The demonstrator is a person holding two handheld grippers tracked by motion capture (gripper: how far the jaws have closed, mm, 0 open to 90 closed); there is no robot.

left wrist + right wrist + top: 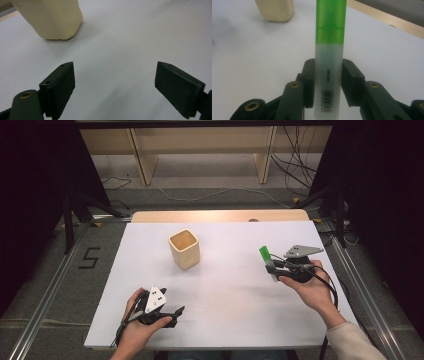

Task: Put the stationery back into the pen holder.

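Nearest you, your left gripper (172,312) sits low over the near-left part of the white table (225,310), and its jaws stand wide apart with nothing between them. The left gripper view makes that plain: two black pads, bare white surface in the gap. From above you only get the hand and the grey plate on top, so the spread is much harder to judge there.

Over on the right, a little farther out, your right gripper (272,266) is clamped on a marker (267,260), one jaw on each side of the frosted barrel. The high view gives you a small green tip poking up at a tilt toward the far left. The right gripper view (328,82) gives you what the overhead cannot: the marker (329,50) has a bright green cap on top, a cloudy white body below, small printed lettering and a barcode running down the barrel between the pads.

Farther still, toward the middle of the table, one cream cup (184,249) stands upright and open-topped, well apart from both grippers. Only the overhead shows its square mouth; both gripper views catch just its lower wall.

The count: two grippers, one marker, one cup.
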